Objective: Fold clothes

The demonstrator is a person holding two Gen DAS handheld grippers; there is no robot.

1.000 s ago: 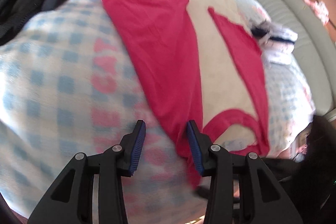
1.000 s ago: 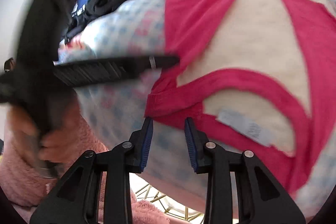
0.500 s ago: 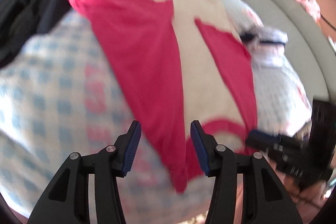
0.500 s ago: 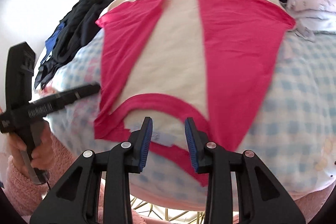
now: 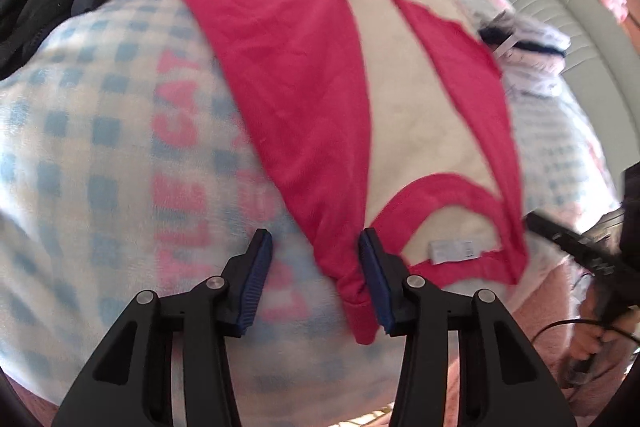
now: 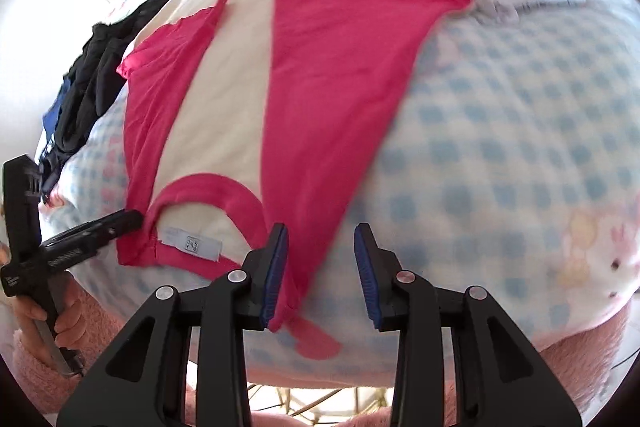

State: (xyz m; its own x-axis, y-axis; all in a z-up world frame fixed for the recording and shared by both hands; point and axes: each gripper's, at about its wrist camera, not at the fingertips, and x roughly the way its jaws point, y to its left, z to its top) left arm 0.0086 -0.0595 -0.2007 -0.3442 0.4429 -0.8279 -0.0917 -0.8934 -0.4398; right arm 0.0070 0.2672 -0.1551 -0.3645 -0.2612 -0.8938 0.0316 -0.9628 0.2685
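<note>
Red-and-cream shirt (image 5: 280,75) spread flat on checked blanket (image 5: 80,131), centre frame. Left hand-held gripper (image 5: 316,279): jaws closing, sleeve tip against right pad, unpinched. Right hand-held gripper (image 6: 320,267): jaws opening, sleeve tip beside left pad.

The shirt (image 5: 288,75) is thin matt knit cloth, pink and cream, with a ribbed neckband and a small paper-like white label (image 6: 192,243). Under it the blanket (image 5: 92,155) is soft fuzzy fleece, checked blue and white. Gripper (image 5: 316,281) arms are matt black plastic with shiny metal pins and ridged blue rubbery pads (image 6: 276,273). The sleeve (image 6: 36,375) looks like fluffy pink pile.
</note>
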